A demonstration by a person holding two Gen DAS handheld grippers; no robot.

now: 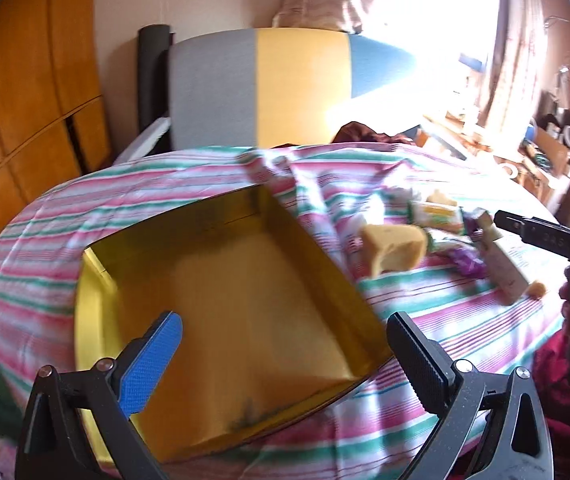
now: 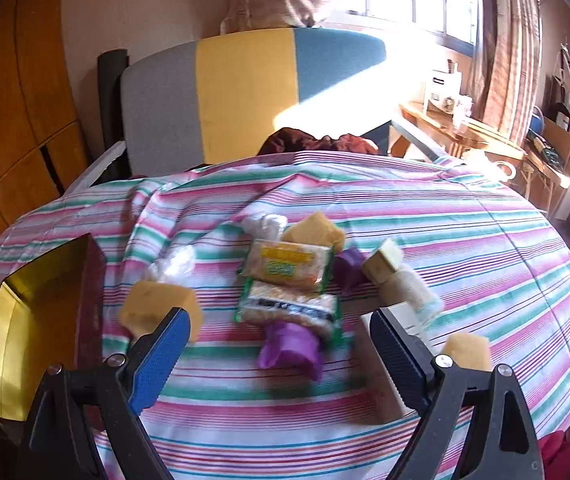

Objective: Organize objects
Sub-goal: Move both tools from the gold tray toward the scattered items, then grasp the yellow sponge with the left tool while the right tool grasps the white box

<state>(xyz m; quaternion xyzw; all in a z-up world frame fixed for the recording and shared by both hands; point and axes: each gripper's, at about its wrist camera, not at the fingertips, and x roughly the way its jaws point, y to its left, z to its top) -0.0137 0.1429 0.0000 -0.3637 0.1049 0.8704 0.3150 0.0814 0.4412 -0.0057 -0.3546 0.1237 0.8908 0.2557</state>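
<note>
- We hold the left hand-held gripper [image 1: 285, 356] open and empty over the gold box [image 1: 237, 320], apparently readying it to receive things.
- Our right hand-held gripper [image 2: 279, 354], jaws wide, faces the snack packets [image 2: 289, 280] just ahead, a sponge block [image 2: 157, 308] at its left finger.

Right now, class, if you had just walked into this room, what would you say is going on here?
A person holds a gripper in each hand over a bed with a striped sheet. The left gripper hovers open above an empty gold tin box. The right gripper is open over a loose pile: yellow sponge pieces, snack packets and purple wrappers. Nothing is gripped, and nothing is in the box yet.
</note>
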